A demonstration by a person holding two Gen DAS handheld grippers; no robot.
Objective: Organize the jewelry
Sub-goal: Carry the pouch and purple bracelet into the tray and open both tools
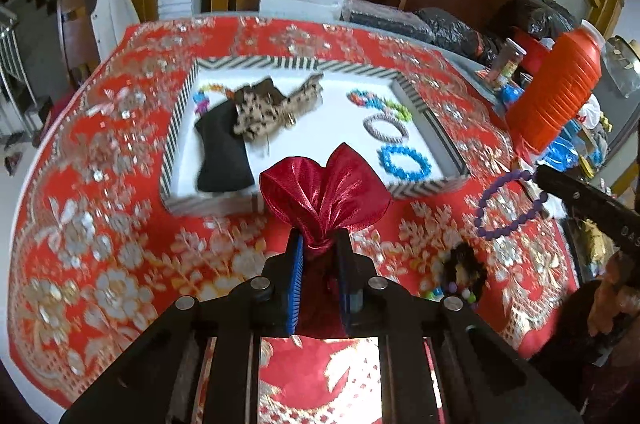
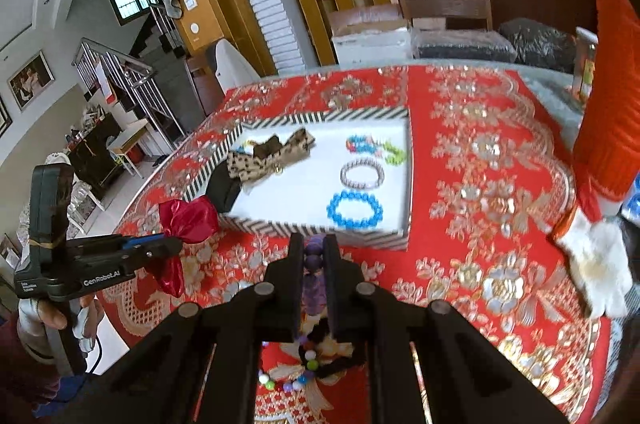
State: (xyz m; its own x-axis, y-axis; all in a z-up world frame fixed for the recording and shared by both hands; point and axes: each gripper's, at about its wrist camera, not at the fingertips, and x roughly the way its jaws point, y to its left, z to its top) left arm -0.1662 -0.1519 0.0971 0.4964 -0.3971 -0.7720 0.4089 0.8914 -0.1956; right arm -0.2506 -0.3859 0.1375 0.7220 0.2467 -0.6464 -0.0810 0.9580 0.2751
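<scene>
- Left wrist view: the left gripper is closed tight on the gathered neck of a shiny red pouch; the pouch mouth fans out above the fingers, and its body hangs between them.
- At 12 o'clock from the pouch sits a striped tray on the red tablecloth. It holds a black pouch, a leopard-print pouch, a blue bracelet, a silver bracelet and a multicoloured bracelet.
- At 3 o'clock the right gripper pinches a purple bead bracelet, which dangles clear of the cloth.
- Right wrist view: the right gripper is nearly fully closed on the purple bead bracelet, beads showing between the fingers.
- The tray lies at 12 o'clock, just beyond the fingertips.
- At 9 o'clock the left gripper holds the red pouch off the cloth.
- A string of mixed beads lies on the tablecloth at 6 o'clock.
</scene>
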